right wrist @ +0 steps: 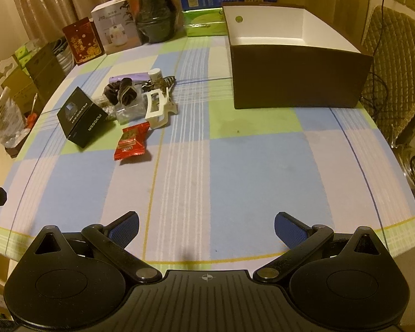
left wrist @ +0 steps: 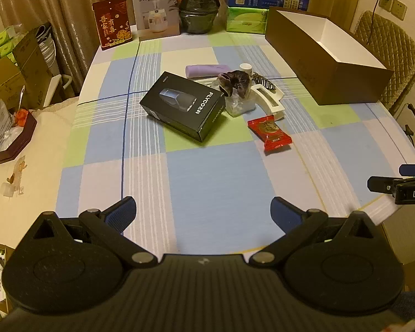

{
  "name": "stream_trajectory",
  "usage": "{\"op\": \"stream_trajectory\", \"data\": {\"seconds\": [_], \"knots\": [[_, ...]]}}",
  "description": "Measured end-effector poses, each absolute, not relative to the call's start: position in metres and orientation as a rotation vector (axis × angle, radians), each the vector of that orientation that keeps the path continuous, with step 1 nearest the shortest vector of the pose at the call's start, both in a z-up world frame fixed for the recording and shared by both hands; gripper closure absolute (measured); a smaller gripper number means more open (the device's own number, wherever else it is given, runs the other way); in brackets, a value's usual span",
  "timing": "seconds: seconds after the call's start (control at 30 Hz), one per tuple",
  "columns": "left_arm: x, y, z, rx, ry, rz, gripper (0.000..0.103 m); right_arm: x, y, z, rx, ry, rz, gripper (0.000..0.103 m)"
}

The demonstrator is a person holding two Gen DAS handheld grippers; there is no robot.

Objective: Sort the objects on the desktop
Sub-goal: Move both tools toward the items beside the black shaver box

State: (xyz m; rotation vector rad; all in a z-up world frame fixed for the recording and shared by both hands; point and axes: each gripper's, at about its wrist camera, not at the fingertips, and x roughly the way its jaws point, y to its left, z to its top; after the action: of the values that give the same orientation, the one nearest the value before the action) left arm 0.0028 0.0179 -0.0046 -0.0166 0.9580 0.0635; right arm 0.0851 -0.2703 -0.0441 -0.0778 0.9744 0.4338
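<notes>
Hovering over the near table edge, left gripper and right gripper both gape wide, holding nothing. Clutter sits left of the brown box, well apart from it: black carton, red packet, white clip, scrunchie atop a clear bag. Risk: items touch, so grabbing one likely drags neighbours; the packet may slip.

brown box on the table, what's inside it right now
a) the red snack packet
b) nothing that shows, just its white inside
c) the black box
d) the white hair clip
b: the brown box shows only bare white walls and floor, while the red snack packet, white hair clip and black box all lie on the tablecloth outside it.
</notes>
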Motion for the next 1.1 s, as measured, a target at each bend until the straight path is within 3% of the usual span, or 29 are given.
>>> {"op": "stream_trajectory", "data": {"seconds": [1.1], "knots": [[0.011,0.029,-0.011,-0.051,0.984,0.086,0.001,0.096,-0.255,-0.048,-0.078,0.971,0.462,0.002]]}}
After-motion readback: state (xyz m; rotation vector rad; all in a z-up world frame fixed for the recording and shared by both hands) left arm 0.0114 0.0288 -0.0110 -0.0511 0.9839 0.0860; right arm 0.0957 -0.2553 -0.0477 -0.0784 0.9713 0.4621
